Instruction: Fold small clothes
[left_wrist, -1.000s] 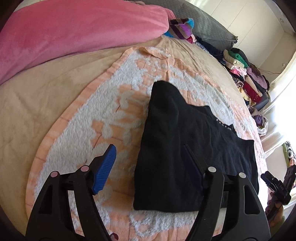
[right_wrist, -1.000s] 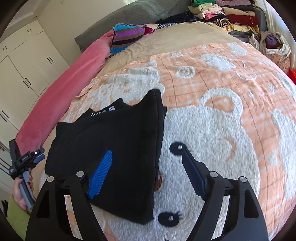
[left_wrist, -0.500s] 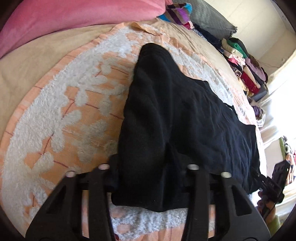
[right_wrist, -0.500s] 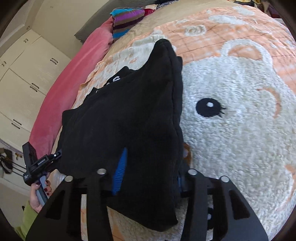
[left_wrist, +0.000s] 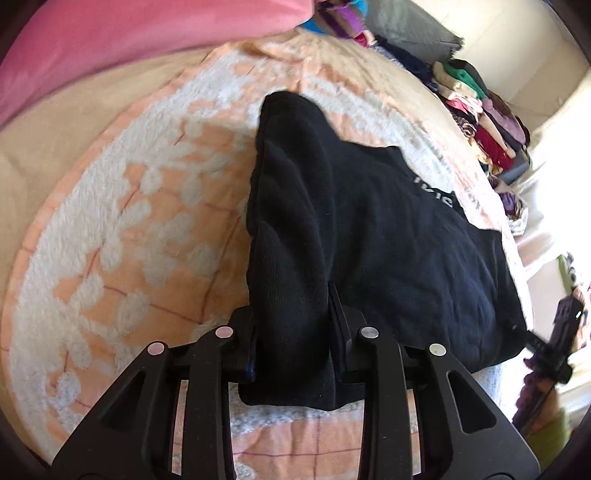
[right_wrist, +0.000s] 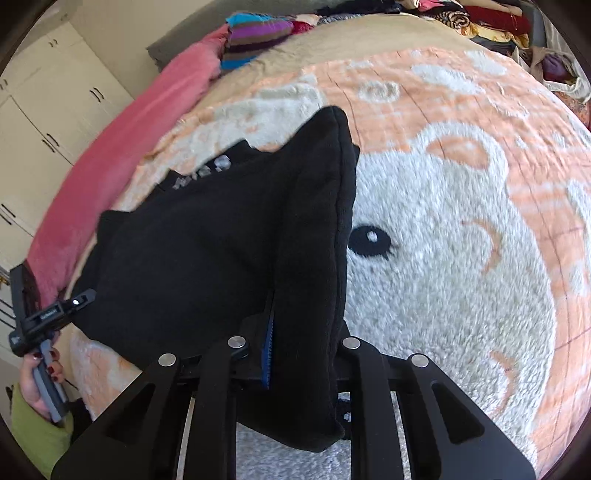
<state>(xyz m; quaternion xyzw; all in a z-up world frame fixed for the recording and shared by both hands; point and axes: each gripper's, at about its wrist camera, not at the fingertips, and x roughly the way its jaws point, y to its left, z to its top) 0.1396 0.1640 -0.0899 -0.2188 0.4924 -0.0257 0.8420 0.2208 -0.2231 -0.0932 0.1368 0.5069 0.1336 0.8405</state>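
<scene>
Black garment (left_wrist: 369, 236), soft and limp on the fleece blanket (left_wrist: 122, 236), is pinched at its near corners by left gripper (left_wrist: 291, 354) and right gripper (right_wrist: 295, 354).

- Left gripper (left_wrist: 291, 343) fingers (left_wrist: 338, 325) clamp the black garment's (left_wrist: 369, 240) near corner
- Garment lies on peach-and-white blanket (left_wrist: 129, 240) beside pink bedding (left_wrist: 110, 48)
</scene>
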